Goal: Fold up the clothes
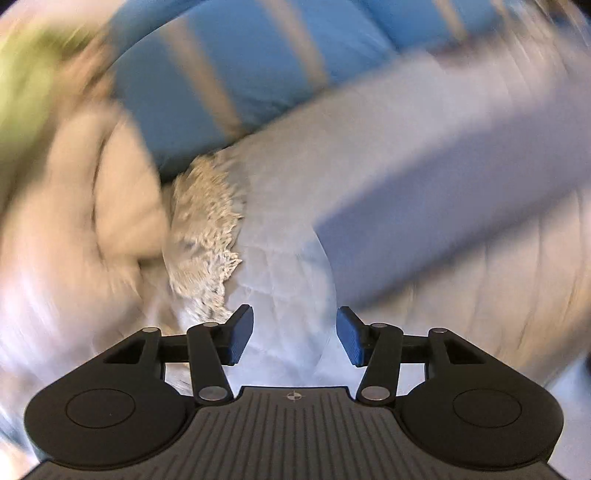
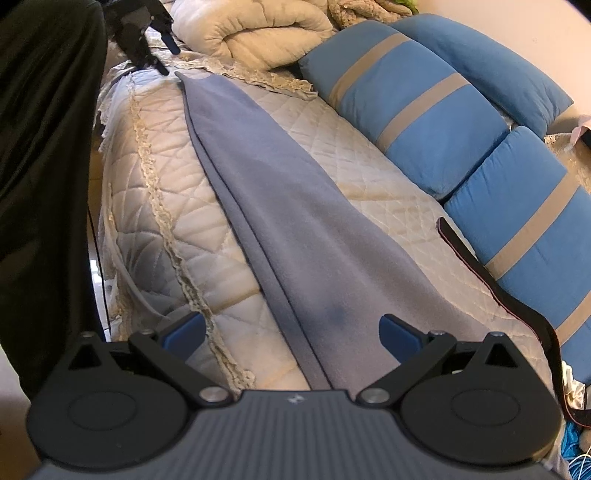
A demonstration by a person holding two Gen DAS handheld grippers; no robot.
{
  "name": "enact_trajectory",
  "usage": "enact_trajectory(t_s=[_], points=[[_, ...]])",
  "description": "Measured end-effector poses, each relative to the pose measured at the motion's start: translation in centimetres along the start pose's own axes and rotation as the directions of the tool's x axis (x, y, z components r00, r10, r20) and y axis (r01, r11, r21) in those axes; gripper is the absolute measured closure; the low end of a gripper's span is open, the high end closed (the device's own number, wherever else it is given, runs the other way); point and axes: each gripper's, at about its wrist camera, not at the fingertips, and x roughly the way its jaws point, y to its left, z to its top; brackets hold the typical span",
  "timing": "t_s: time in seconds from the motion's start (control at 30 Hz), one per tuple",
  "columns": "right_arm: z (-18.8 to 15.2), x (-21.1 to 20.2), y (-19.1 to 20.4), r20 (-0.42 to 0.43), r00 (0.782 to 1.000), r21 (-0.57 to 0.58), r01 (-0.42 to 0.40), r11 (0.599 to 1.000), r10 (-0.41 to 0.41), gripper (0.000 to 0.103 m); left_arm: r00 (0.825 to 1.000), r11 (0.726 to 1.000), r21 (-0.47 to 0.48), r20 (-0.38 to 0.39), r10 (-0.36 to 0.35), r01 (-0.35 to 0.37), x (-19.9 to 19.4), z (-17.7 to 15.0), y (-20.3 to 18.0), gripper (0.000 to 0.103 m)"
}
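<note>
A grey-blue garment [image 2: 280, 206] lies folded lengthwise as a long strip on the quilted cream cover [image 2: 155, 177]. My right gripper [image 2: 291, 336] hovers open over its near end, the blue pads [image 2: 186, 330] wide apart and clear of the cloth. At the garment's far end my left gripper [image 2: 168, 57] is seen from outside, just off the cloth's corner. In the blurred left wrist view the left gripper [image 1: 295, 336] is open with nothing between its pads, and the garment [image 1: 424, 177] stretches away to the upper right.
Blue cushions with beige stripes [image 2: 417, 103] line the right side. A rolled cream blanket [image 2: 266, 33] sits at the far end, and a lace fringe [image 1: 207, 229] edges the cover. A black strap [image 2: 498, 291] lies beside the cushions. A person's dark clothing [image 2: 44, 147] fills the left.
</note>
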Motion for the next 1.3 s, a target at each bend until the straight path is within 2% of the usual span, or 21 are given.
enact_trajectory(t_s=[0.07,0.17,0.27,0.4,0.43,0.47,0.53,0.7,0.77,0.8,0.83,0.87,0.93,0.97,1.03,1.13,1.23,1.27,1.3], points=[[-0.1,0.2,0.0,-0.006,1.000,0.002,-0.003,1.000,0.003,0.000,0.997,0.976,-0.204,0.041,-0.066,0.073,0.1,0.7,1.7,0.055],[-0.2,0.5,0.1,-0.016,1.000,-0.001,-0.005,1.000,0.005,0.000,0.991,0.916,-0.381,0.073,-0.108,0.128,1.4,1.9,2.7,0.055],[-0.2,0.5,0.2,-0.020,1.000,-0.005,-0.008,1.000,0.008,0.000,0.992,0.883,-0.452,0.065,-0.112,0.129,3.3,2.8,2.6,0.055],[-0.3,0.6,0.2,-0.029,1.000,-0.002,-0.009,1.000,0.008,0.000,0.990,0.827,-0.548,0.004,-0.142,0.120,6.0,3.0,2.9,0.058],[-0.4,0.6,0.3,-0.031,0.999,-0.006,-0.008,1.000,0.007,0.000,0.988,0.821,-0.558,-0.014,-0.156,0.121,6.6,3.0,3.0,0.075],[-0.4,0.6,0.3,-0.031,1.000,-0.012,-0.006,1.000,0.005,0.000,0.985,0.815,-0.565,-0.022,-0.170,0.129,7.0,3.0,3.1,0.102],[-0.6,0.6,0.4,-0.031,1.000,-0.023,-0.001,1.000,0.001,0.000,0.984,0.807,-0.573,-0.001,-0.177,0.145,7.1,3.0,3.2,0.103],[-1.1,1.0,0.1,-0.040,0.999,-0.005,-0.013,1.000,0.013,0.000,0.993,0.843,-0.525,0.066,-0.095,0.116,5.2,4.1,3.3,0.103],[-1.1,1.0,0.1,-0.039,0.999,0.000,-0.015,1.000,0.015,0.000,0.997,0.864,-0.497,0.037,-0.067,0.076,5.2,4.5,3.1,0.102],[-1.0,1.0,0.1,-0.036,0.999,0.000,-0.014,1.000,0.014,0.000,0.998,0.864,-0.499,0.015,-0.066,0.064,5.5,4.6,3.1,0.101],[-1.0,1.0,0.1,-0.034,0.999,0.001,-0.014,1.000,0.014,0.000,0.996,0.854,-0.515,-0.007,-0.085,0.069,5.9,4.6,3.2,0.095],[-1.0,1.0,0.1,-0.034,0.999,0.001,-0.014,1.000,0.014,0.000,0.994,0.840,-0.538,-0.028,-0.106,0.075,6.4,4.5,3.4,0.081],[-1.1,1.1,0.1,-0.033,0.999,0.002,-0.015,1.000,0.015,0.000,0.989,0.800,-0.592,-0.033,-0.141,0.094,7.0,4.1,3.6,0.063],[-1.1,1.1,0.2,-0.034,0.999,0.002,-0.016,1.000,0.016,0.000,0.988,0.782,-0.615,-0.025,-0.153,0.105,7.1,3.9,3.7,0.060],[-1.1,1.1,0.2,-0.034,0.999,0.001,-0.018,1.000,0.018,0.000,0.984,0.751,-0.649,-0.018,-0.180,0.125,7.5,3.6,3.8,0.060],[-1.2,1.1,0.2,-0.034,0.999,-0.003,-0.018,1.000,0.018,0.000,0.978,0.739,-0.660,-0.029,-0.206,0.136,7.9,3.4,3.6,0.063],[-1.2,1.1,0.1,-0.035,0.999,-0.001,-0.020,1.000,0.020,0.000,0.971,0.729,-0.666,-0.032,-0.239,0.157,8.1,3.4,3.2,0.100],[-1.2,1.1,0.1,-0.036,0.999,0.001,-0.021,1.000,0.021,0.000,0.972,0.736,-0.659,-0.028,-0.234,0.158,7.9,3.5,3.0,0.101],[-1.2,1.1,0.1,-0.036,0.999,0.001,-0.022,1.000,0.022,0.000,0.977,0.757,-0.637,-0.024,-0.210,0.147,7.6,3.8,2.7,0.101]])
